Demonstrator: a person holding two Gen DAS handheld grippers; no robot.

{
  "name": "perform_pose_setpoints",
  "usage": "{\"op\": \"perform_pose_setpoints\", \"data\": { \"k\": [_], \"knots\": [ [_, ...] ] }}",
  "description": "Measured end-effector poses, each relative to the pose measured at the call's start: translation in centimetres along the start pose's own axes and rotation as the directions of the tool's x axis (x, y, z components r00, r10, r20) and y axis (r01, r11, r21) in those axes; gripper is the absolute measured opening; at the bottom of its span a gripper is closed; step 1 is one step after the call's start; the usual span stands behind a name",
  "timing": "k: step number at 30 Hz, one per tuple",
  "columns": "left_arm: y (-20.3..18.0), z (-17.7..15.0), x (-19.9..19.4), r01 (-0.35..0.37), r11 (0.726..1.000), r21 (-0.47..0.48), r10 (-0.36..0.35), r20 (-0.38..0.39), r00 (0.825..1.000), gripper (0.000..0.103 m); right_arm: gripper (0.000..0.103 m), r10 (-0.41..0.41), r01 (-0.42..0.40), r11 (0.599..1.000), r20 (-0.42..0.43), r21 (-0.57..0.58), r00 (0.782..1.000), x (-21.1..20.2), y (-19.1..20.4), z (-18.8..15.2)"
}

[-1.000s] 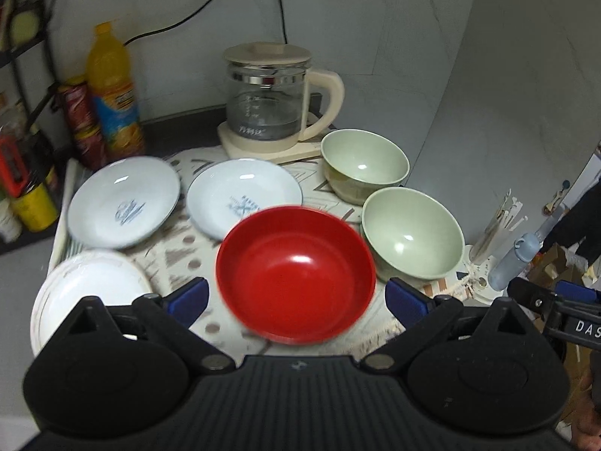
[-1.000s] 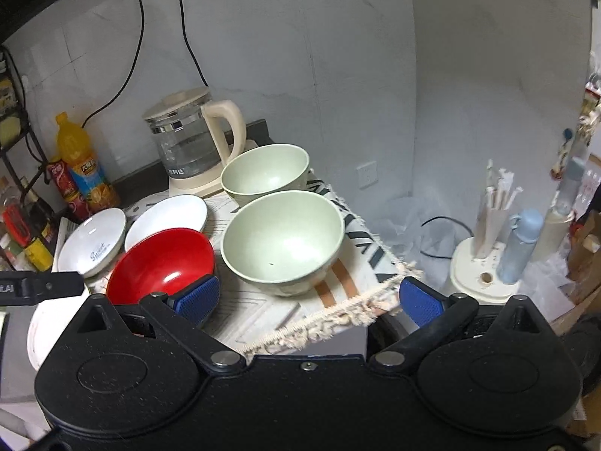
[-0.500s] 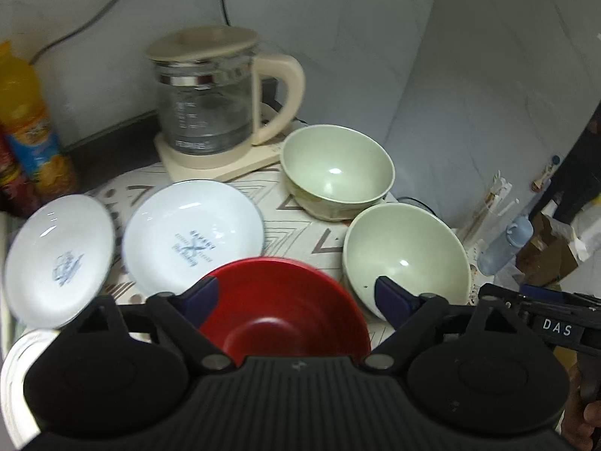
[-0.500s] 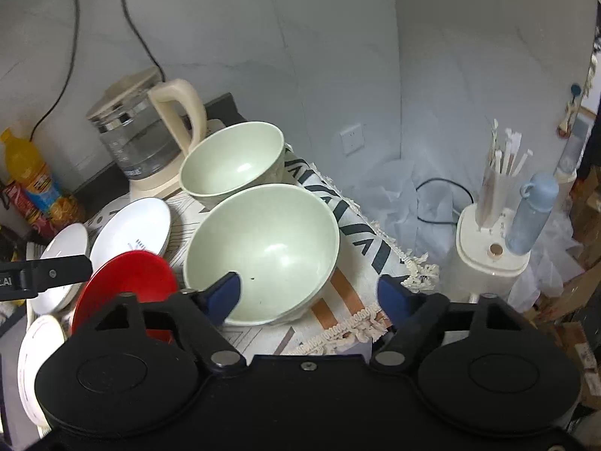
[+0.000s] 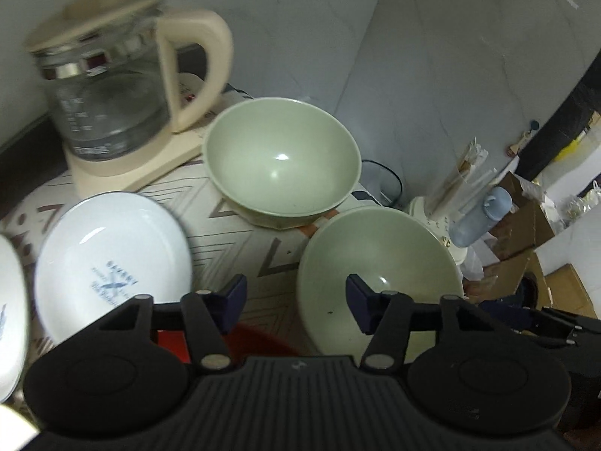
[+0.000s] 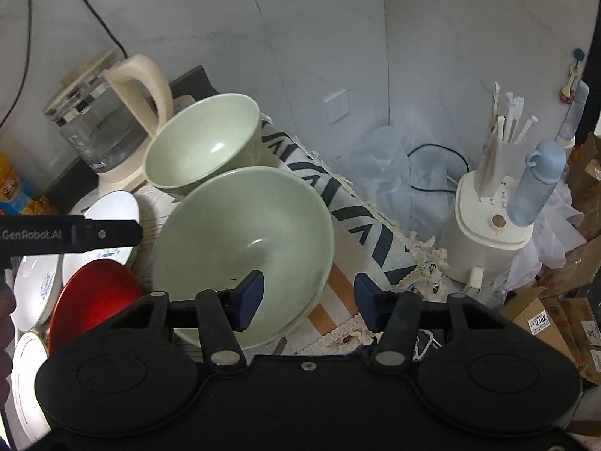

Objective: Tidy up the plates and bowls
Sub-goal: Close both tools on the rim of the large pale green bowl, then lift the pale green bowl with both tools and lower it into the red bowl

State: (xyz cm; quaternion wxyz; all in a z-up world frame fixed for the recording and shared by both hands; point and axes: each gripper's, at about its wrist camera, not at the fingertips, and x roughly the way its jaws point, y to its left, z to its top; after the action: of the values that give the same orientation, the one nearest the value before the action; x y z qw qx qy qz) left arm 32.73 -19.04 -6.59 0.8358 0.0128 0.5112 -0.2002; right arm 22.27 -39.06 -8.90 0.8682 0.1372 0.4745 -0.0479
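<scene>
While open with nothing between the blue pads, left gripper [image 5: 296,302] over the patterned cloth [image 5: 233,225]. Left of its jaws, white plate [image 5: 112,259] with blue print; under them, red bowl [image 5: 259,336] (mostly hidden); straight ahead, far green bowl [image 5: 281,161]; beyond, blurred glass kettle [image 5: 112,86]; right pad over the near green bowl [image 5: 375,263] rim. Right gripper [image 6: 308,298] likewise parted wide, gripping nothing: left pad inside near green bowl [image 6: 244,240], right pad outside its rim (contact unclear). Far right, blue bottle [image 6: 537,184].
</scene>
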Motion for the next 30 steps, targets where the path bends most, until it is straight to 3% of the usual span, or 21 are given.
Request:
{"op": "perform_pose_setpoints", "data": {
  "k": [8, 13, 15, 23, 30],
  "knots": [
    [-0.3, 0.8, 3.6, 0.017, 1.000, 0.019, -0.015, -0.093, 0.996, 0.038, 0.034, 0.002, 0.001, 0.998, -0.058, 0.066, 0.998, 2.4, -0.6, -0.3],
    [-0.1, 0.7, 5.5, 0.032, 0.999, 0.017, -0.029, -0.159, 0.987, 0.021, 0.028, 0.032, -0.026, 0.997, -0.087, 0.070, 0.996, 3.2, -0.5, -0.9],
    [-0.2, 0.6, 5.7, 0.045, 0.999, 0.011, -0.043, -0.167, 0.985, 0.018, 0.021, 0.054, -0.050, 0.997, -0.073, 0.052, 0.996, 3.2, -0.4, -0.9],
    [-1.5, -0.2, 4.1, -0.006, 1.000, 0.026, 0.009, -0.126, 0.992, 0.018, 0.019, 0.059, -0.059, 0.998, -0.015, -0.025, 0.998, 2.5, -0.3, -0.8],
    [-1.7, -0.4, 0.2, -0.045, 0.998, -0.047, 0.043, -0.029, 0.999, 0.018, 0.019, 0.126, -0.117, 0.985, 0.064, -0.130, 0.990, -0.1, 0.0, 1.0]
  ]
}}
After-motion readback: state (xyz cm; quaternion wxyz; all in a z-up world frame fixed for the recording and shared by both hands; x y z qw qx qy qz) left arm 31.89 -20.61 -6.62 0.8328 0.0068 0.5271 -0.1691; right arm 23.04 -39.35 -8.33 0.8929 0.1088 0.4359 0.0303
